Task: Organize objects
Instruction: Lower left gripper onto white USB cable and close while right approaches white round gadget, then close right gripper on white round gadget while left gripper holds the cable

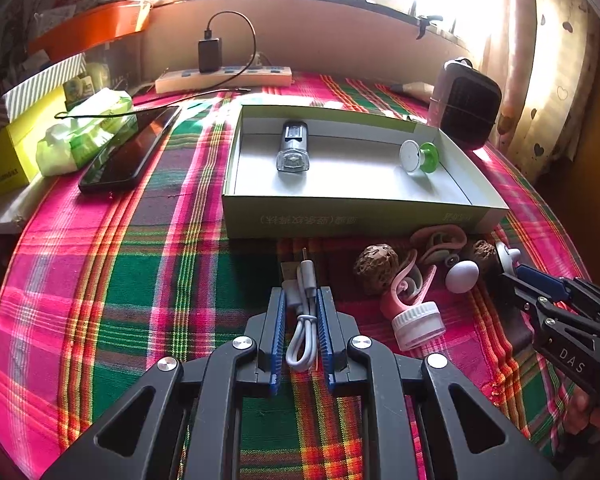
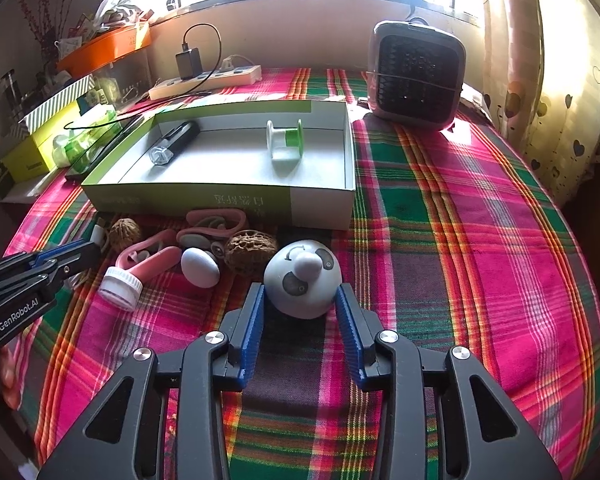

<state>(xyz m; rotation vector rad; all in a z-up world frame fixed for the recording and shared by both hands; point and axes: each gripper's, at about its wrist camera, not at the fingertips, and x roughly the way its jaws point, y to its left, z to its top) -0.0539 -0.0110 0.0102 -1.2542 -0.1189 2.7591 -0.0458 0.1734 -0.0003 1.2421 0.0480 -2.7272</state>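
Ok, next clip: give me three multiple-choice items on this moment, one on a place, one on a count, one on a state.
1. Where does the green spool lie?
A. inside the box
B. on the cloth
C. on the power strip

2. How many things lie in the box?
A. none
B. two
C. four

3. What is the left hand-held gripper doing?
A. standing open over bare cloth
B. shut on the white cable
C. holding a walnut

Answers:
1 A, it rests on the box floor beside the far wall.
2 B, only the spool and the flashlight are in it.
3 B, both blue pads press the folded cable.
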